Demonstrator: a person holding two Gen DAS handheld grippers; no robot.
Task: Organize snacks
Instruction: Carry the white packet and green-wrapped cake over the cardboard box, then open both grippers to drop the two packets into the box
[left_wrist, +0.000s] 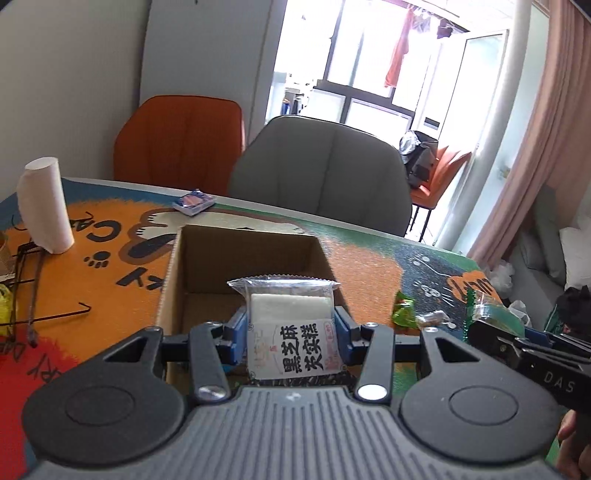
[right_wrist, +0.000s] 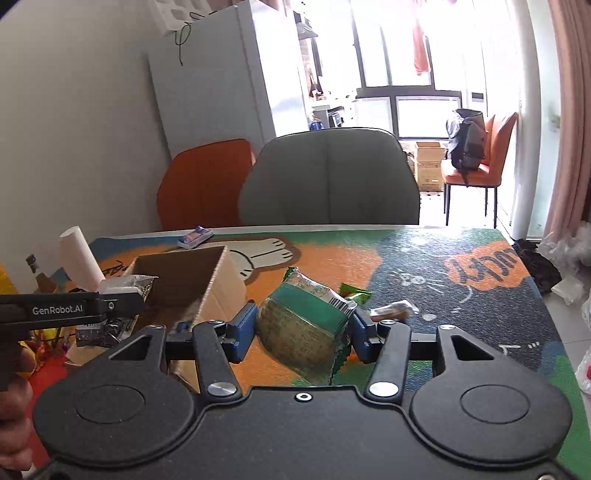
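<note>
My left gripper is shut on a clear-wrapped white cake snack with black characters on its label, held over the near edge of an open cardboard box. In the right wrist view that box stands left of my right gripper, which is shut on a green-wrapped snack packet above the table mat. The left gripper with its white snack shows at the left there. A green candy wrapper and a small brown wrapped snack lie on the mat just beyond the right gripper.
A white paper roll stands at the left of the colourful cat-print table mat, with wire-frame glasses near it. A small blue-and-pink pack lies at the far edge. A grey chair and an orange chair stand behind the table.
</note>
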